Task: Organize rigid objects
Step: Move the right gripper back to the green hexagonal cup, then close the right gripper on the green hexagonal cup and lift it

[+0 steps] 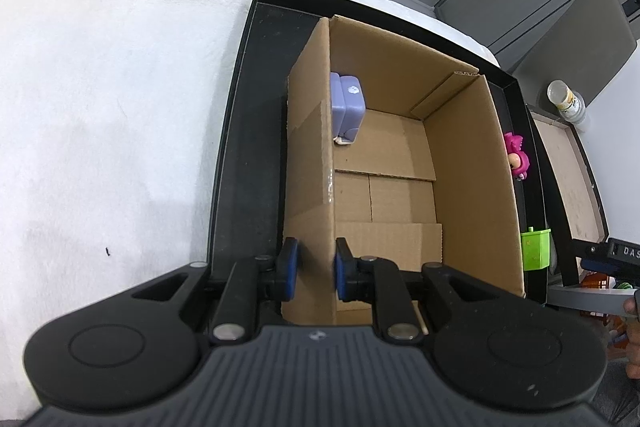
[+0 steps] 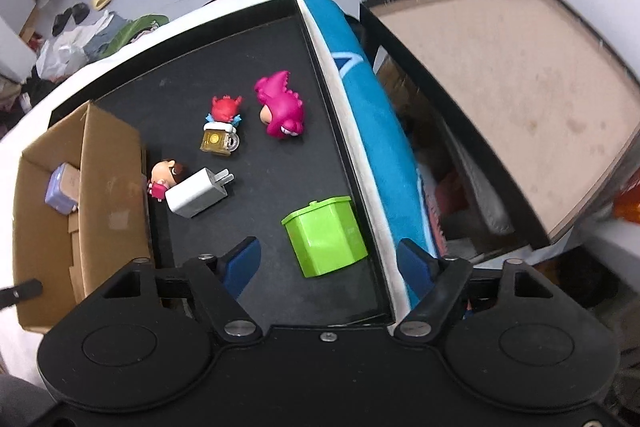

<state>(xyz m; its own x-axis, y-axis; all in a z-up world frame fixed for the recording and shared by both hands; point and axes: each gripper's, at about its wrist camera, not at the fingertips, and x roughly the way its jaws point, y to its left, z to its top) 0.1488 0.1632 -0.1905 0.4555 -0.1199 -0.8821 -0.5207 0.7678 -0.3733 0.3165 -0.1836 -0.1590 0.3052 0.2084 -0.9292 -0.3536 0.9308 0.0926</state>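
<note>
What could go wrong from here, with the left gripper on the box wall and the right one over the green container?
1. The left gripper straddles the cardboard box wall; pulling may tilt the box and shift the purple case inside.
2. The right gripper is open around the green container, which sits near the black tray wall, so one finger could catch that wall.
3. The white charger touches the small doll figure; grabbing one may knock the other.

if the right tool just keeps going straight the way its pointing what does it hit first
Most likely the green box, which sits between the open right tool fingers on the black tray; depth is hard to judge.
</note>
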